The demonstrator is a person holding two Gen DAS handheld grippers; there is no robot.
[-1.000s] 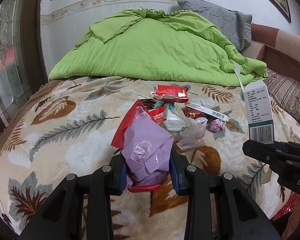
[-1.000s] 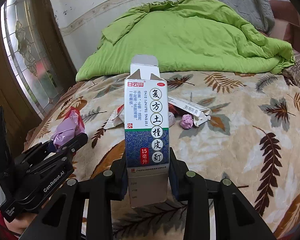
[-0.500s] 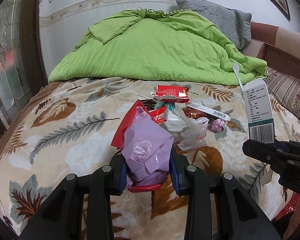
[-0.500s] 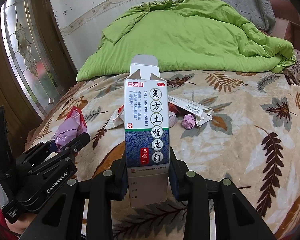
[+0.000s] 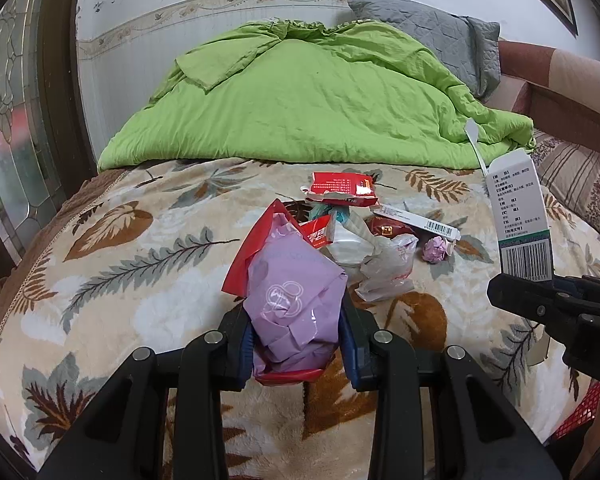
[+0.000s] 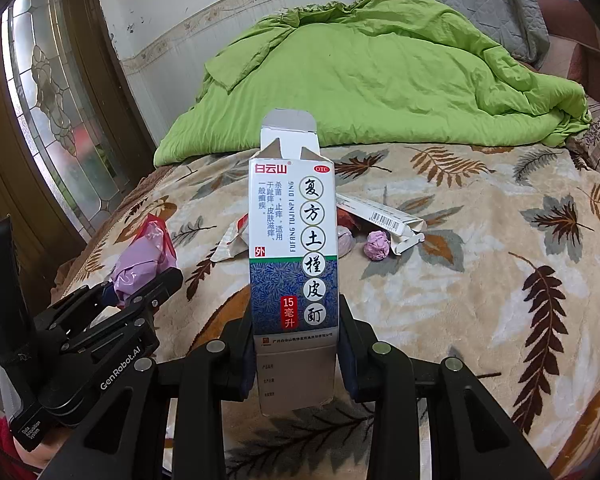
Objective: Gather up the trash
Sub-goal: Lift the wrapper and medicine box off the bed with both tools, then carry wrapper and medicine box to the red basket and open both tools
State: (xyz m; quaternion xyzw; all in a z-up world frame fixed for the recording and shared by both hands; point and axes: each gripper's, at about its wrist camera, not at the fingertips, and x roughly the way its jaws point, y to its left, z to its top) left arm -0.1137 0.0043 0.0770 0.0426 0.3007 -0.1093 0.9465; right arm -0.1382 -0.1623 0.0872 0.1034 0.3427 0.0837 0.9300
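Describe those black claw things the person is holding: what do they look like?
Both are matte black plastic. The left gripper and right gripper each have two angular fingers studded with silver screw heads and tipped with dark blue pads. Seen from the right wrist, the left gripper's body carries white "GenRobot.AI" lettering. No cables show.

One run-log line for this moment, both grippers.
left gripper: shut on purple wrapper | right gripper: shut on medicine box | more litter on blanket

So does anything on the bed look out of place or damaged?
Yes: litter lies on the blanket: a torn red packet, a crumpled purple ball, an open long box. The held carton's top flaps stand open.
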